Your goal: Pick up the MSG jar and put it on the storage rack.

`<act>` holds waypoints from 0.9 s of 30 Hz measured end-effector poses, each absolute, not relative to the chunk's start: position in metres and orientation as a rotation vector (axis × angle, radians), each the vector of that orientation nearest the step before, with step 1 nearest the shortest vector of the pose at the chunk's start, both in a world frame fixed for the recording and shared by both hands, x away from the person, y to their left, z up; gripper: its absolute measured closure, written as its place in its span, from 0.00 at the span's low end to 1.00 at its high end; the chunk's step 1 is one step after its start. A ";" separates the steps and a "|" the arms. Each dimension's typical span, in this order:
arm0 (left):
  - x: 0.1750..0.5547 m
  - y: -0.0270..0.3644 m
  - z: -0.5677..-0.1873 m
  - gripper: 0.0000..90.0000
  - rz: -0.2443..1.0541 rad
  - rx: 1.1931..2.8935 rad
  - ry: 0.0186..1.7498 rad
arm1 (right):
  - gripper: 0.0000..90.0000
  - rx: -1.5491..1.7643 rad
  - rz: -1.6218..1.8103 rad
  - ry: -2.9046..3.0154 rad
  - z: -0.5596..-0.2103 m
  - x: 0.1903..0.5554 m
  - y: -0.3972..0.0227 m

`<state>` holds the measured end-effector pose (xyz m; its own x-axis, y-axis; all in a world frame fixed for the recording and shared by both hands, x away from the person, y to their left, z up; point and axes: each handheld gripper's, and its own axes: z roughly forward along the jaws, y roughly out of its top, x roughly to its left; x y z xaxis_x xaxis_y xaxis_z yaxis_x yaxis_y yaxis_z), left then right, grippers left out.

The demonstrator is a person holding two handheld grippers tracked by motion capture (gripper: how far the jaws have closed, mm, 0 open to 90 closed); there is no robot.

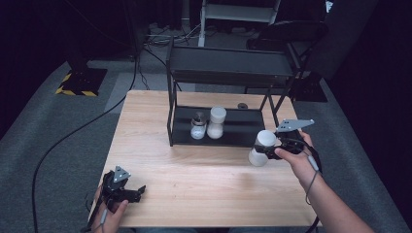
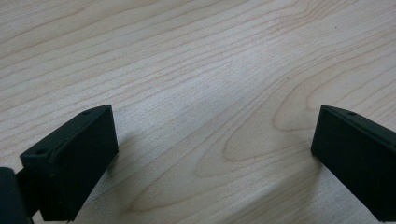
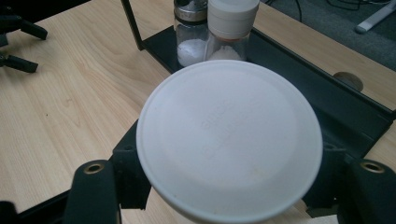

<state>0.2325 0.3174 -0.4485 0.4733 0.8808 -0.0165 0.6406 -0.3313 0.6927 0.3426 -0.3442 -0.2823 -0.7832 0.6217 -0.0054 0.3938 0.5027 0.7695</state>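
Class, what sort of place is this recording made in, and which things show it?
Probably a lab or studio, not a kitchen: cables trail over grey carpet, hazard-striped tape marks the floor, and a bare wooden table holds a black rack.

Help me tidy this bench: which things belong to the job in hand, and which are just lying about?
In use:
- white-lidded clear jar, clamped in the right hand-held gripper
- black metal two-tier rack
- two clear shakers of white powder on its lower shelf

Lying about:
- small dark round disc behind the rack
- left hand-held gripper, open and idle
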 end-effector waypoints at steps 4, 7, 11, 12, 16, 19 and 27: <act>0.233 0.317 -0.448 0.01 0.484 2.085 1.255 | 0.38 0.846 1.159 2.469 -0.281 0.347 -0.342; 0.232 0.318 -0.448 0.01 0.484 2.085 1.254 | 0.38 0.839 1.162 2.466 -0.279 0.349 -0.341; 0.233 0.318 -0.448 0.01 0.483 2.085 1.254 | 0.38 0.841 1.175 2.468 -0.277 0.353 -0.341; 0.233 0.318 -0.448 0.01 0.484 2.085 1.254 | 0.38 0.840 1.173 2.469 -0.277 0.353 -0.340; 0.233 0.318 -0.448 0.01 0.484 2.086 1.254 | 0.38 0.834 1.167 2.472 -0.274 0.357 -0.339; 0.233 0.318 -0.448 0.01 0.482 2.089 1.249 | 0.38 0.831 1.167 2.471 -0.273 0.358 -0.339; 0.232 0.318 -0.448 0.01 0.483 2.088 1.250 | 0.38 0.829 1.178 2.469 -0.269 0.364 -0.338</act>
<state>0.2325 0.3179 -0.4483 0.4781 0.8782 -0.0159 0.6393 -0.3355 0.6919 0.3637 -0.3378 -0.2692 -0.7953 0.6062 -0.0074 0.3757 0.5024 0.7788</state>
